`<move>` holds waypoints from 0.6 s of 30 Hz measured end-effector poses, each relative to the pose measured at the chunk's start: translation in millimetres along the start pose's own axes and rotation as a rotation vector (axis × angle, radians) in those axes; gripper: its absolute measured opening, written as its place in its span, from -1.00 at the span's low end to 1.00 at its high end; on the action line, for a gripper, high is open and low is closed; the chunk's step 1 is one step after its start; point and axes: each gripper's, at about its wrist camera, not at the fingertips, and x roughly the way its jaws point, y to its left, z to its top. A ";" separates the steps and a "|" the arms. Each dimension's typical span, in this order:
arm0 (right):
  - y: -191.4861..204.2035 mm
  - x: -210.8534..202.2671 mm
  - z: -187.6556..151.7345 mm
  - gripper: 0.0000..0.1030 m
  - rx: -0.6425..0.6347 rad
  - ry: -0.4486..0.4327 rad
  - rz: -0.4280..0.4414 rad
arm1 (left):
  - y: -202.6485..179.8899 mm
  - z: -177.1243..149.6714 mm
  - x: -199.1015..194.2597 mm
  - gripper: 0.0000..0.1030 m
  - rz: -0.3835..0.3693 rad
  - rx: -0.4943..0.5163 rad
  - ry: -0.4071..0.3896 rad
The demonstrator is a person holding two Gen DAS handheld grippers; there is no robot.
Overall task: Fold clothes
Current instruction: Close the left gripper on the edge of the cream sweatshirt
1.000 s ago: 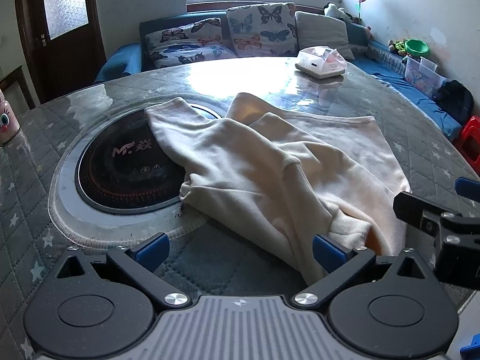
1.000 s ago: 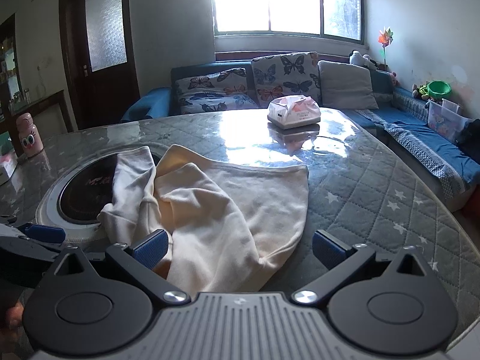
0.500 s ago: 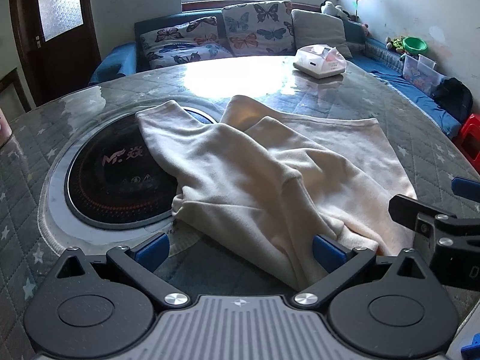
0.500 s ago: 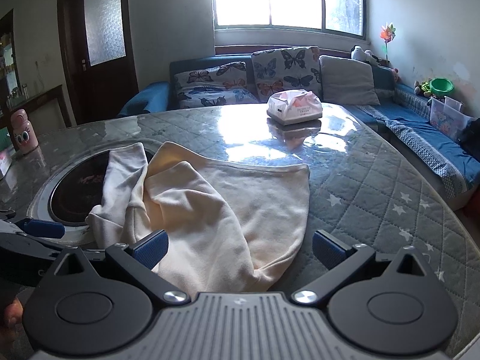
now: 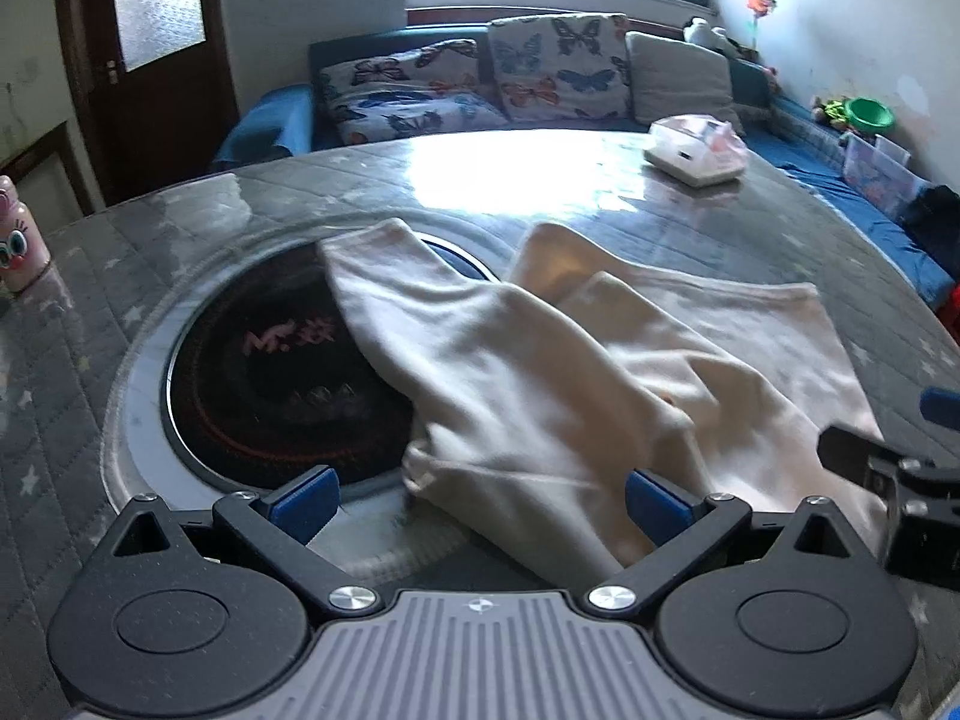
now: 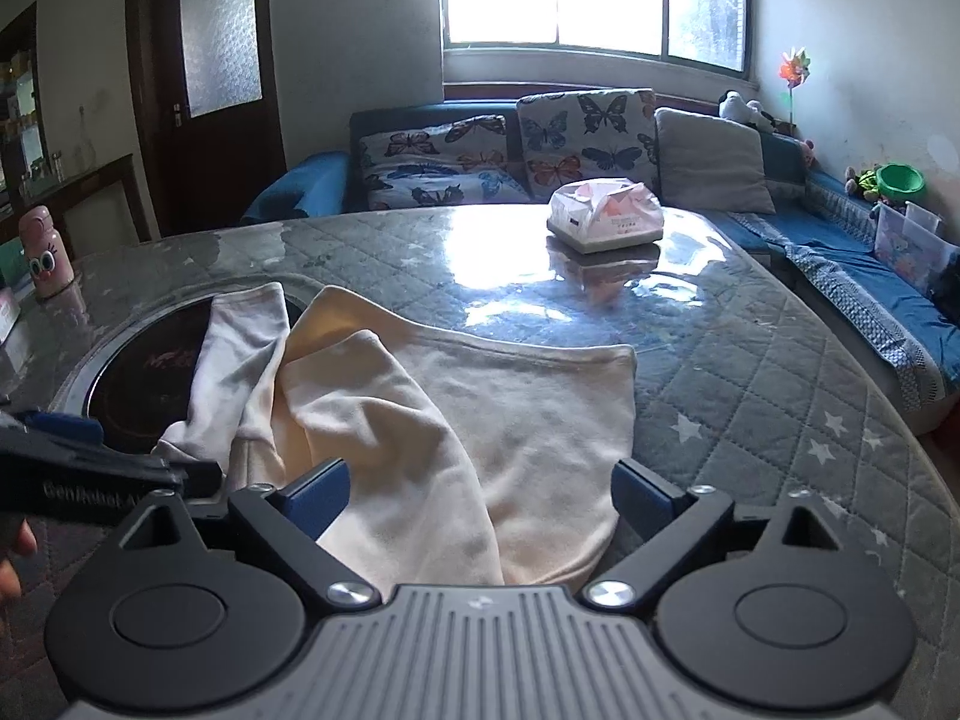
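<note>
Currently, both grippers sit at the near edge of the table (image 6: 780,360), each with its 2 blue-padded fingers spread wide and nothing clamped between them.

Left gripper (image 5: 477,495): occupies the bottom centre of the left wrist view. Its left fingertip lies over the rim of the round inset burner (image 5: 270,372); its right fingertip lies at the near hem of the garment. Whether that pad touches the fabric cannot be determined.

Right gripper (image 6: 480,495): occupies the bottom centre of the right wrist view. The near edge of the garment fills the gap between its 2 fingers, but neither pad is closed on it. In the left wrist view this gripper appears at the right edge of the frame.

Cream garment (image 6: 492,420): lies crumpled in the centre of both frames on the grey quilted, glass-topped table. 1 sleeve (image 5: 420,324) extends toward the upper left and drapes across the right portion of the dark burner. The main body spreads flat toward the right of the frame.

Tissue pack (image 6: 606,219): rests on the far side of the table, upper right of centre, well apart from the garment.

Pink bottle (image 6: 45,252): stands upright at the left edge of the frame.

Part of a hand (image 6: 15,546) is visible at the lower left edge of the right wrist view.
</note>
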 end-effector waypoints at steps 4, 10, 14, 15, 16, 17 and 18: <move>-1.7 11.7 4.2 0.73 -0.001 0.016 0.012 | 6.6 9.5 3.6 1.00 0.014 -0.025 -0.013; -1.3 37.0 9.1 0.48 -0.022 0.052 0.062 | -1.6 29.3 9.0 1.00 -0.078 -0.021 -0.034; -4.2 39.6 9.0 0.34 -0.021 0.058 0.068 | -10.9 35.0 18.5 0.91 -0.128 0.014 -0.029; -4.9 40.3 9.0 0.32 -0.020 0.059 0.069 | -12.4 34.5 21.7 0.75 -0.131 0.021 -0.022; -5.6 41.0 9.0 0.31 -0.020 0.061 0.071 | -13.0 33.5 24.8 0.68 -0.148 0.027 -0.008; -6.3 41.6 9.0 0.31 -0.019 0.062 0.072 | -13.5 31.9 26.8 0.56 -0.161 0.032 0.001; -7.1 42.3 9.0 0.30 -0.019 0.064 0.073 | -14.1 30.4 28.7 0.39 -0.175 0.038 0.010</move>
